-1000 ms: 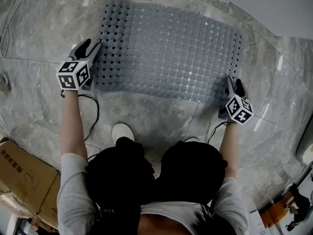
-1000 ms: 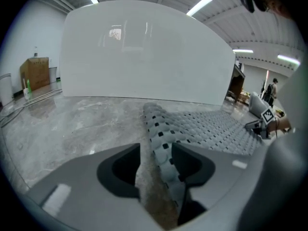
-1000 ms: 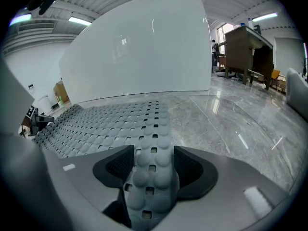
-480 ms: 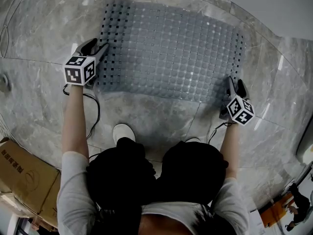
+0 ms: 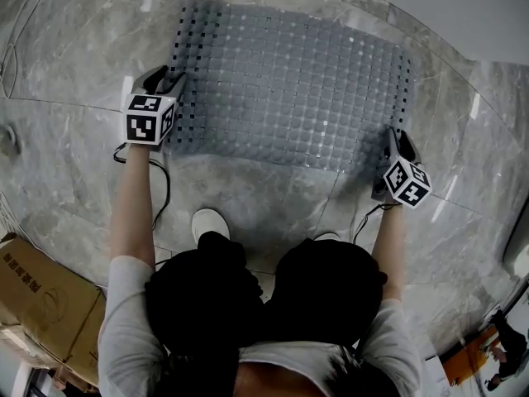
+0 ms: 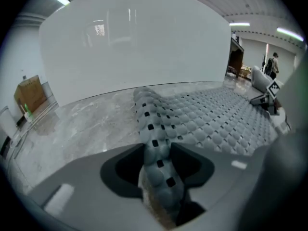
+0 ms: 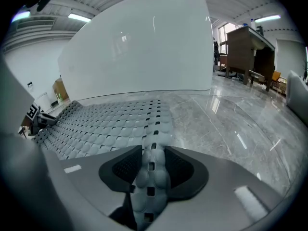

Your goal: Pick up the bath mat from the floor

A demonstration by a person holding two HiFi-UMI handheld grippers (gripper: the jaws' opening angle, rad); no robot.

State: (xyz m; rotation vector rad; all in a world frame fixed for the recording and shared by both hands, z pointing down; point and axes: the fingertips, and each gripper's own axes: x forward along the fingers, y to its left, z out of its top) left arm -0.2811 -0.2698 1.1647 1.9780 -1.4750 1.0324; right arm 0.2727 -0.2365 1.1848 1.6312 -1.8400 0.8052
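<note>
Though nearby, cardboard box point(image 5: 37, 292) (lower left) clear of bath mat point(image 5: 289, 81).

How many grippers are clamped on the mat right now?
2. The left gripper pinches the mat at its left edge; the right gripper pinches its near right corner. Both sets of jaws have just been closing, each with a fold of mat between them.

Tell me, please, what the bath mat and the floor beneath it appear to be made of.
Bath mat: probably soft rubber or flexible plastic, matte grey. It has moulded round bumps and square holes, and its edges buckle into limp folds.
Floor: probably polished marble or marble-look tile, glossy. Grey veining, straight joint lines and sharp light reflections show on it.
</note>
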